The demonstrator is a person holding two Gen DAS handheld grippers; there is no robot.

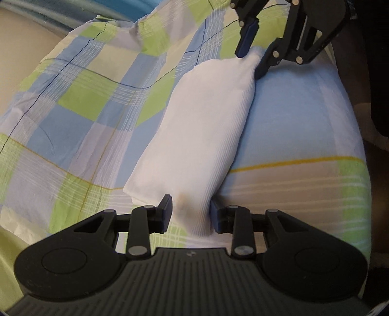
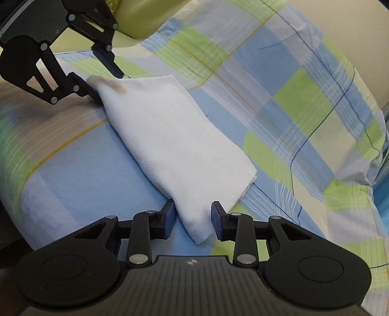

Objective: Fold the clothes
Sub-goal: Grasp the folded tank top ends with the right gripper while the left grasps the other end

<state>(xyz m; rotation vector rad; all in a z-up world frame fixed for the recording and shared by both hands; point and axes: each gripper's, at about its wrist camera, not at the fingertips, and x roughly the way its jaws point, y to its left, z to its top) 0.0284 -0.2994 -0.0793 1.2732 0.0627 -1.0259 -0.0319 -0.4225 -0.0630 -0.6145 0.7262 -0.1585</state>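
A folded white ribbed cloth (image 1: 199,126) (image 2: 175,136) lies stretched across a checked blue, green and cream bed sheet (image 1: 85,109) (image 2: 291,97). My left gripper (image 1: 190,214) (image 2: 108,85) is shut on the cloth's near narrow end, where there is a brownish stain (image 1: 182,199). At the opposite end my right gripper (image 2: 193,216) (image 1: 249,65) is shut on the other corner, which is bunched between its blue pads. The cloth's edge runs straight between the two grippers.
The bed drops off to a dark floor (image 1: 364,109) just past the cloth's long edge. A beige wall (image 2: 352,24) stands behind the rumpled sheet. A green cushion or cover (image 2: 136,19) sits beyond the left gripper.
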